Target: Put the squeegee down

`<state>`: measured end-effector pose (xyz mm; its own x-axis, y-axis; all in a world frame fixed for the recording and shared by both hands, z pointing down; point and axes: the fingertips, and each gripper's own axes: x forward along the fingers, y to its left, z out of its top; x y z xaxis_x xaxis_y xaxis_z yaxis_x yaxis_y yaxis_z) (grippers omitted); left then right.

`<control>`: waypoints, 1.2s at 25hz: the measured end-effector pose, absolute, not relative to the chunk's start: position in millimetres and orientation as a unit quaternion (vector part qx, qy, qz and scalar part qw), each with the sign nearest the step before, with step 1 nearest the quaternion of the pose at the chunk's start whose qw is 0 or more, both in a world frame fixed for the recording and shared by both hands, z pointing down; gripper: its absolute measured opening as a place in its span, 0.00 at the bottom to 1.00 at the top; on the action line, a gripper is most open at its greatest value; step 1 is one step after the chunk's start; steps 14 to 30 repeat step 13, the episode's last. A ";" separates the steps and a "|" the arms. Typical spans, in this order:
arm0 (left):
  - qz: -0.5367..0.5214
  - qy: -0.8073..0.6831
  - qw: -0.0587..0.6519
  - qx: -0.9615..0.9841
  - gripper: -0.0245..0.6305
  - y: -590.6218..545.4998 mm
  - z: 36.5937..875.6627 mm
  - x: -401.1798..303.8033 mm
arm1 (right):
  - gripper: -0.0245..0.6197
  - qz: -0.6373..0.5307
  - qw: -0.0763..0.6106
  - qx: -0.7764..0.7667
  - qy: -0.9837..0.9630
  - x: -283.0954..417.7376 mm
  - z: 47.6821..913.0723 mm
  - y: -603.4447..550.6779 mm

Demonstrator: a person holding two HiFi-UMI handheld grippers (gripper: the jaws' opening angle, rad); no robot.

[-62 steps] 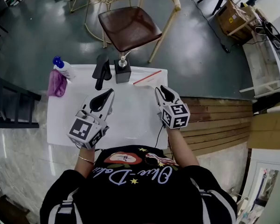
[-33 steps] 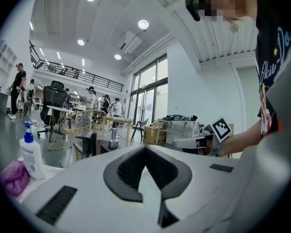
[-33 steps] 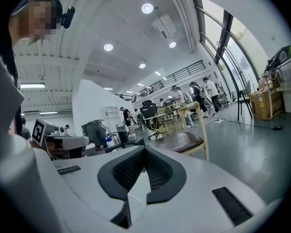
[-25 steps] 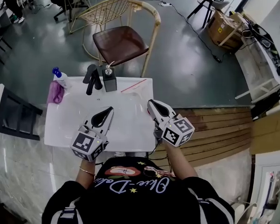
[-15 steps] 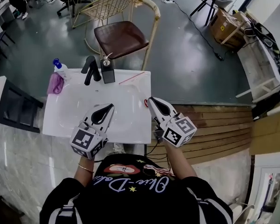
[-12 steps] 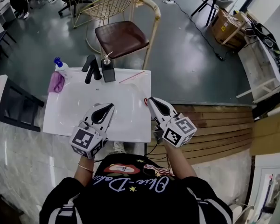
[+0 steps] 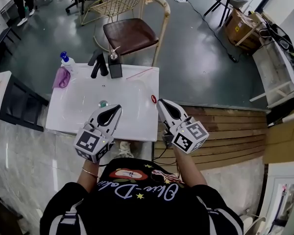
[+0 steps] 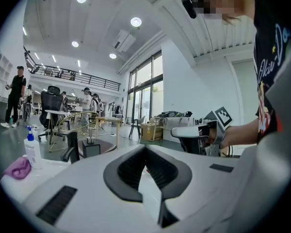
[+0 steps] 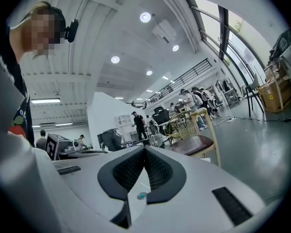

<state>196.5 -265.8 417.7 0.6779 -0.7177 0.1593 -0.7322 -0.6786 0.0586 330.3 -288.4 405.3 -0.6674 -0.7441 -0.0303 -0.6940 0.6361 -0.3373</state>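
A thin red-edged strip [image 7: 139, 73], apparently the squeegee, lies flat on the back right of the white basin top [image 7: 68, 109]; neither gripper touches it. My left gripper [image 7: 115, 109] hovers over the basin's front edge with its jaws shut and nothing in them; the left gripper view shows its tips [image 8: 145, 152] meeting. My right gripper [image 7: 161, 103] hangs just off the basin's right front corner, also shut and empty, tips [image 9: 144, 152] together. Both point level toward the far side.
A black faucet [image 7: 97, 65], a black soap dispenser [image 7: 115, 66], a blue-capped bottle [image 7: 66, 60] and a purple cloth [image 7: 61, 77] line the basin's back edge. A small red round item [image 7: 153, 99] sits at its right edge. A brown-seated chair [image 7: 132, 33] stands beyond.
Both grippers have drawn back from over the basin toward its near edge, still shut and empty. The squeegee stays where it lies. The drain has come into view.
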 end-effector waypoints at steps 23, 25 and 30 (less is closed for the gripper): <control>0.063 -0.402 0.056 0.912 0.05 -237.4 416.5 201.9 | 0.06 -0.150 0.083 -0.396 0.902 338.3 407.1 -260.8; 0.063 -0.402 0.056 0.912 0.05 -237.4 416.5 201.9 | 0.06 -0.150 0.083 -0.396 0.902 338.3 407.1 -260.8; 0.063 -0.402 0.056 0.912 0.05 -237.4 416.5 201.9 | 0.06 -0.150 0.083 -0.396 0.902 338.3 407.1 -260.8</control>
